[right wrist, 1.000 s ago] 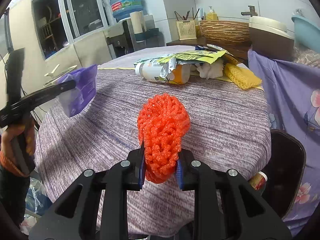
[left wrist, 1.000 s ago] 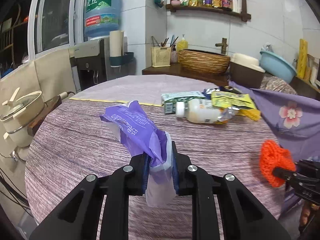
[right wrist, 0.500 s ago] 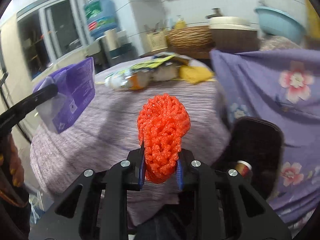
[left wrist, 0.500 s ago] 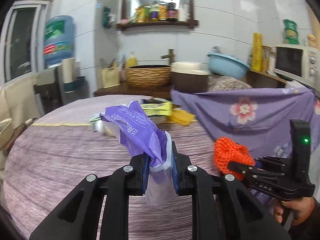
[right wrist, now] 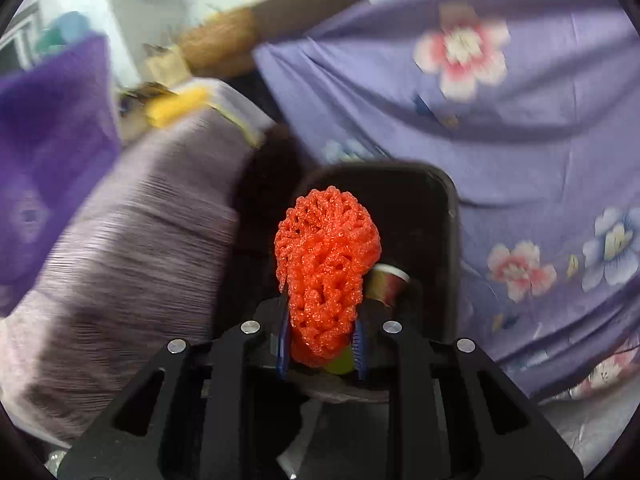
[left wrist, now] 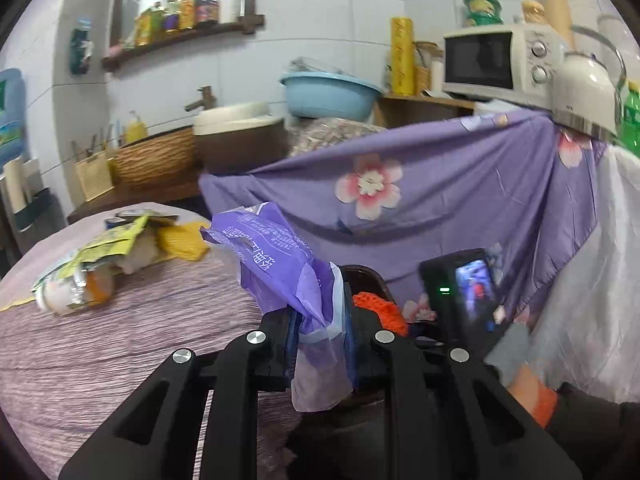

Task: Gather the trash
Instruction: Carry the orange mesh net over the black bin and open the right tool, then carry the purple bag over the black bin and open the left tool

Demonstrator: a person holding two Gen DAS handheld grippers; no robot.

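My left gripper (left wrist: 320, 332) is shut on a crumpled purple plastic wrapper (left wrist: 276, 256) and holds it above the table's right edge. My right gripper (right wrist: 322, 344) is shut on an orange foam net (right wrist: 326, 264) and holds it over a black trash bin (right wrist: 420, 208) beside the table. The net (left wrist: 380, 308) and the bin's rim (left wrist: 366, 274) show just behind the wrapper in the left wrist view. A paper cup (right wrist: 388, 282) lies inside the bin. More trash stays on the table: a plastic bottle (left wrist: 72, 292), yellow-green wrappers (left wrist: 116, 236) and a yellow foam net (left wrist: 184, 240).
The round table has a purple striped cloth (left wrist: 100, 344). A purple flowered sheet (left wrist: 440, 200) hangs behind the bin. The right gripper's camera body (left wrist: 464, 292) sits close to my left gripper. A counter with a basket (left wrist: 156, 160), basin (left wrist: 328, 94) and microwave (left wrist: 504, 62) stands behind.
Both grippers have swung right, away from the table's middle toward the bin. The orange net now hangs over the bin opening. Both grips are unchanged.
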